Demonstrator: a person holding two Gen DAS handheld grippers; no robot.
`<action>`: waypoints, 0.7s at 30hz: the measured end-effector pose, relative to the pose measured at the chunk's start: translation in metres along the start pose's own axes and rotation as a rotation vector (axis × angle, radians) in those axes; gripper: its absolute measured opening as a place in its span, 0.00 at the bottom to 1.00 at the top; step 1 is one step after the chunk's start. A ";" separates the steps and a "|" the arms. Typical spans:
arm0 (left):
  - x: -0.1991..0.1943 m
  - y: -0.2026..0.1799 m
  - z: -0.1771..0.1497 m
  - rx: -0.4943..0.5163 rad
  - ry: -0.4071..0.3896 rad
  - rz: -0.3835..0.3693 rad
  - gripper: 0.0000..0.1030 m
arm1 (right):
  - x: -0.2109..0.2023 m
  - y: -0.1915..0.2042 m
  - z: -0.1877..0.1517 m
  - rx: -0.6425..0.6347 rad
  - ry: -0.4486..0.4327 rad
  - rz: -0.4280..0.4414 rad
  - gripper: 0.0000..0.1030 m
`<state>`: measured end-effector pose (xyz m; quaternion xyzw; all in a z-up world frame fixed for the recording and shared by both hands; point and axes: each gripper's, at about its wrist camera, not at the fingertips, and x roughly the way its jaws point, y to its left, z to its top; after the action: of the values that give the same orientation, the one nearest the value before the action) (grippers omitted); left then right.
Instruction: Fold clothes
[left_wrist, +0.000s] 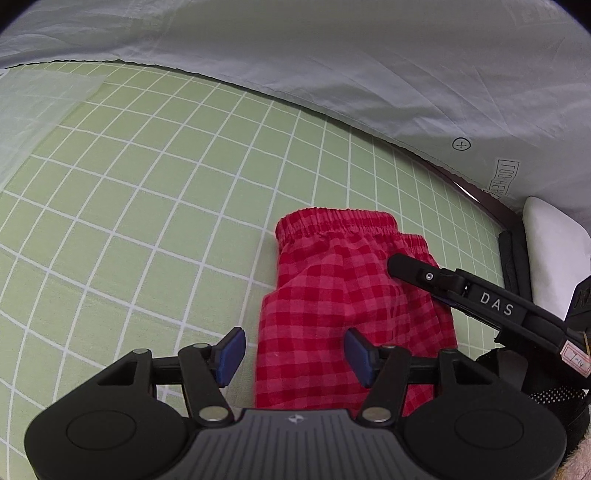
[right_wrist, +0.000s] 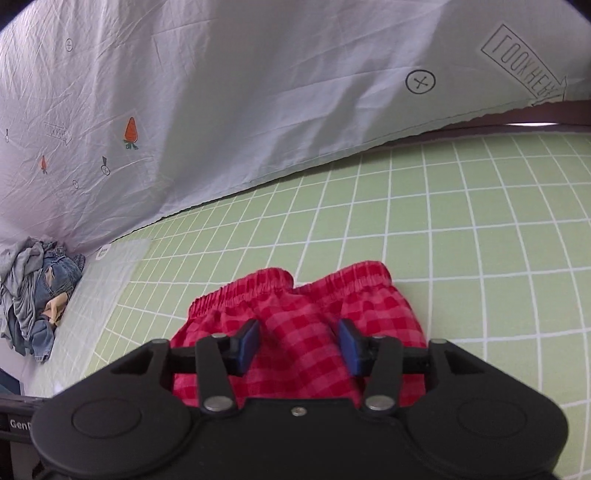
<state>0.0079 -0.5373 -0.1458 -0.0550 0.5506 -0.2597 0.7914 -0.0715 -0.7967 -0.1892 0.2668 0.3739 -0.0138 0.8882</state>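
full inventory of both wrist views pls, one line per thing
checked shorts: 1, red and pink, on the mat, folded lengthwise, elastic waistband at the far end
grid mat: 1, light green with white lines, under the shorts
printed sheet: 1, pale grey-white with carrot, circle and arrow marks, along the far edge of the mat
clothes pile: 1 heap, grey and denim blue, far left of the right wrist view, off the mat
white pad: 1, white, right edge of the left wrist view
left gripper: 1, black with blue pads, open, over the near end of the shorts
right gripper: 1, black with blue pads, open, over the shorts near the waistband
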 end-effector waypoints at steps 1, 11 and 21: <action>0.001 0.001 0.000 -0.002 0.003 0.000 0.58 | 0.003 -0.003 0.000 0.011 0.007 0.005 0.58; -0.003 0.002 0.007 -0.009 -0.046 -0.025 0.58 | -0.045 -0.019 0.006 0.139 -0.148 0.103 0.01; -0.016 0.007 -0.003 0.045 -0.027 0.019 0.58 | -0.063 -0.055 -0.006 0.162 -0.092 -0.200 0.36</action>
<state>0.0032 -0.5230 -0.1362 -0.0357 0.5342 -0.2638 0.8023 -0.1330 -0.8521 -0.1759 0.2980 0.3552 -0.1447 0.8741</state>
